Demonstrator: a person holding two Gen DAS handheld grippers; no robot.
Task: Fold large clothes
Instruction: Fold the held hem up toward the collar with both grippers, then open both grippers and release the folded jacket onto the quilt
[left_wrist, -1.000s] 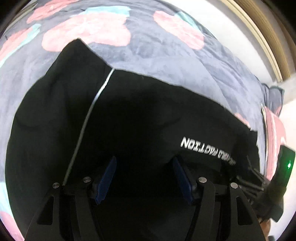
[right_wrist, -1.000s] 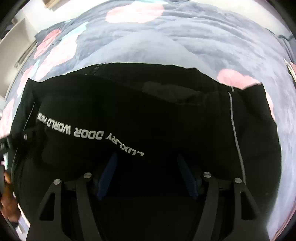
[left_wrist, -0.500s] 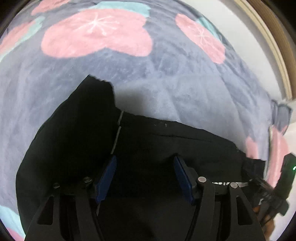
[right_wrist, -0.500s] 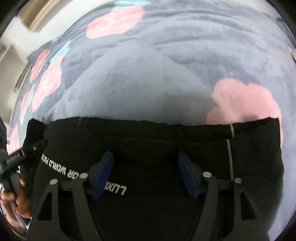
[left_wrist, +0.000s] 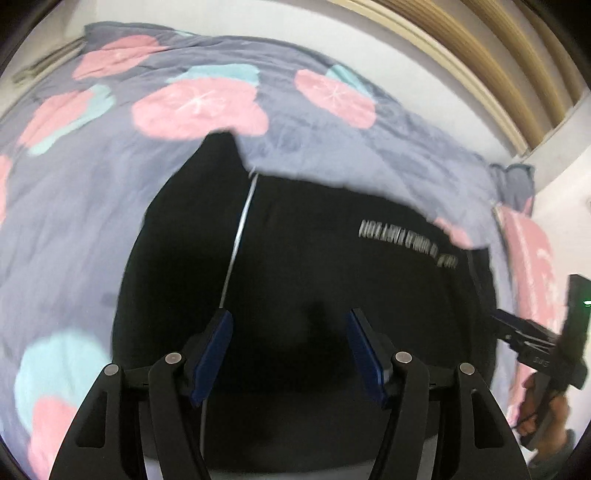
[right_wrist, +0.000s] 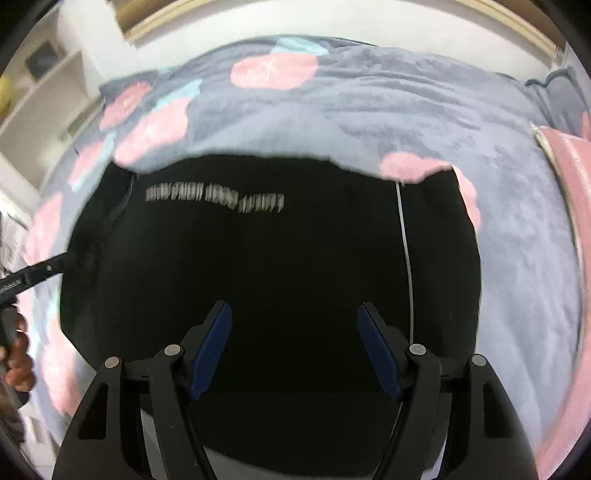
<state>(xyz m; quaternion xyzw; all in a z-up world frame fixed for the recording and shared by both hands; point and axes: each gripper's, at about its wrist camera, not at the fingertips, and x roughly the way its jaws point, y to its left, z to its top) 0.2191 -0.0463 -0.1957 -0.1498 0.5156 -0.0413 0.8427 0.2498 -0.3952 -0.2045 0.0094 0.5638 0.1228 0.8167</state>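
Note:
A black garment (left_wrist: 332, 258) with white lettering (left_wrist: 402, 240) and a thin white stripe (left_wrist: 240, 229) lies folded on the bed; it also shows in the right wrist view (right_wrist: 277, 266). My left gripper (left_wrist: 288, 332) is open and empty, held above the garment's near part. My right gripper (right_wrist: 293, 328) is open and empty, also above the garment's near part. The right gripper shows at the right edge of the left wrist view (left_wrist: 535, 343); the left gripper shows at the left edge of the right wrist view (right_wrist: 33, 273). Both views are motion-blurred.
The garment lies on a grey-blue blanket (left_wrist: 92, 177) with pink and teal flower patches, also in the right wrist view (right_wrist: 406, 110). A pink pillow (right_wrist: 569, 166) lies at the right. A wooden frame (left_wrist: 480, 55) and white wall stand behind the bed. Shelves (right_wrist: 40, 81) stand at the far left.
Both grippers have pulled back and up from the garment, so more of the bed and the wall show. The garment now lies farther from both grippers with its lettering face up.

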